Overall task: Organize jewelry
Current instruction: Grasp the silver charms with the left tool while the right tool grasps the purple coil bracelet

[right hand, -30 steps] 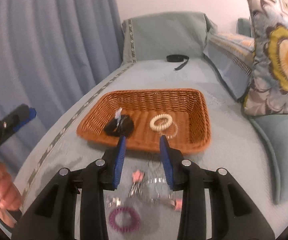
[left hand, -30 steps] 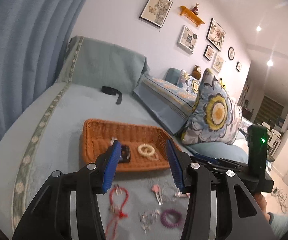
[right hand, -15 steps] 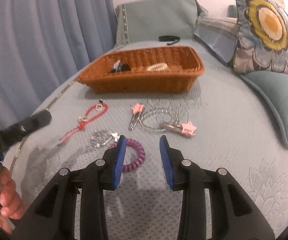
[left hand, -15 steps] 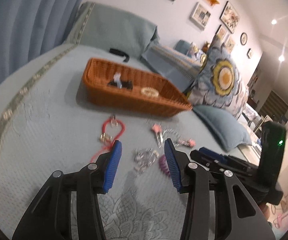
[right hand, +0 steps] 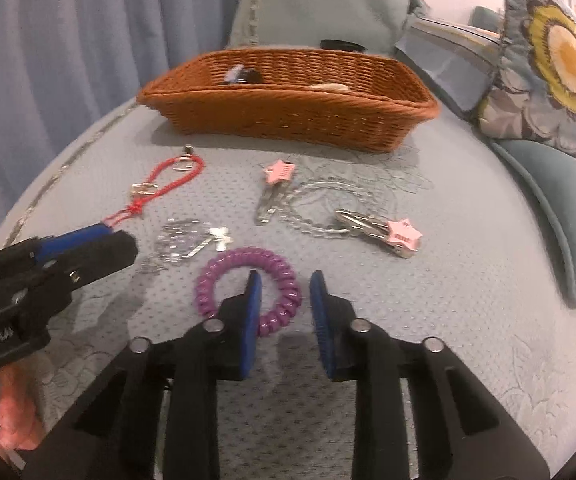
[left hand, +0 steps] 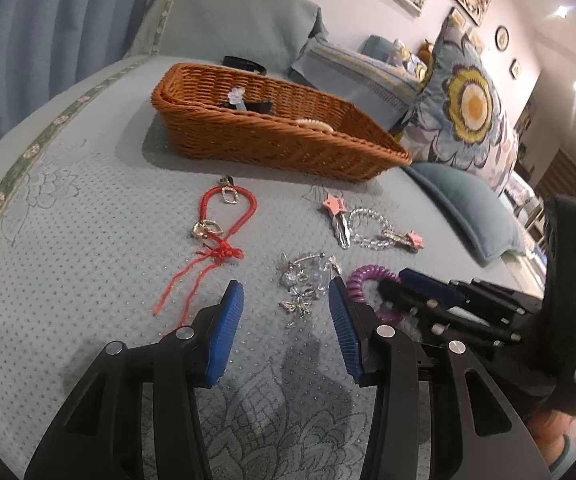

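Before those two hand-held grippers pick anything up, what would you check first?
1. Right hand-held gripper open: ok.
2. Purple spiral hair tie lined up: ok, one finger sits inside the ring and the other outside, with the band between.
3. Left hand-held gripper open: ok.
4. Silver crystal bracelet lined up with it: ok, just ahead of the fingertips.
5. Room in the brown wicker basket: ok, few items inside.
6. Grippers clear of each other: cannot tell.
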Demonstrator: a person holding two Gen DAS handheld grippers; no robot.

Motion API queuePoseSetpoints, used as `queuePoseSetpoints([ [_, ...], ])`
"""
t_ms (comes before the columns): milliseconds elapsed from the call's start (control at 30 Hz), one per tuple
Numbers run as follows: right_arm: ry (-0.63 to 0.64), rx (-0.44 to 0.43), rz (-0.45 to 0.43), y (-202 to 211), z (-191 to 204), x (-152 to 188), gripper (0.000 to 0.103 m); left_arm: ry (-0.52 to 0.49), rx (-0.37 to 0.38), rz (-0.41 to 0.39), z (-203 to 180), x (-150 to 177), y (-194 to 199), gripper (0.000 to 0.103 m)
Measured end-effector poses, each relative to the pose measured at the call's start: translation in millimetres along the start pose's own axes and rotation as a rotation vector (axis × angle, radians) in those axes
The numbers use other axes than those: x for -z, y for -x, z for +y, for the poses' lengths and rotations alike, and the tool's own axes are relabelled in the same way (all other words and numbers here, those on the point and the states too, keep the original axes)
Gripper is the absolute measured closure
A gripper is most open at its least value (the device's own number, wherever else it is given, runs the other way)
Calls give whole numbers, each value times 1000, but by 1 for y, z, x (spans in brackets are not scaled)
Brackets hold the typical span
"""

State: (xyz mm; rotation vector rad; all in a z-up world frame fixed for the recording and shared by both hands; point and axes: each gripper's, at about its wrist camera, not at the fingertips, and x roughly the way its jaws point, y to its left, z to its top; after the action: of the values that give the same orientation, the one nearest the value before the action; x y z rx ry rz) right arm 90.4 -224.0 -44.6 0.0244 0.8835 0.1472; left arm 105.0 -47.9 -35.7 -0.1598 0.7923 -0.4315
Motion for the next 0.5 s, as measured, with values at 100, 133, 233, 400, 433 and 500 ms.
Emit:
queuePoseSetpoints([
  [100,-54,46,-2,1,-14,1,84,-24,-9,21,-5,-1,-5,61],
  [133,-66,45,-3,1,-18,1,84,-31,-13,27,-7,-3,-7,61],
  [233,-97,10,-1,2,-26,1,84,-52,-40,57,-12,-8,-18,59],
  [400,-95,2,0,0,-25,-3,83,-106,-61,80,-24,-11,-30,43],
  [433,-94,-8,7,-2,-25,-4,80,-119,-69,84,-27,-12,-33,42],
  [500,-83,-22,10,-3,-23,-4,74,-146,-97,92,-31,-14,-38,42],
])
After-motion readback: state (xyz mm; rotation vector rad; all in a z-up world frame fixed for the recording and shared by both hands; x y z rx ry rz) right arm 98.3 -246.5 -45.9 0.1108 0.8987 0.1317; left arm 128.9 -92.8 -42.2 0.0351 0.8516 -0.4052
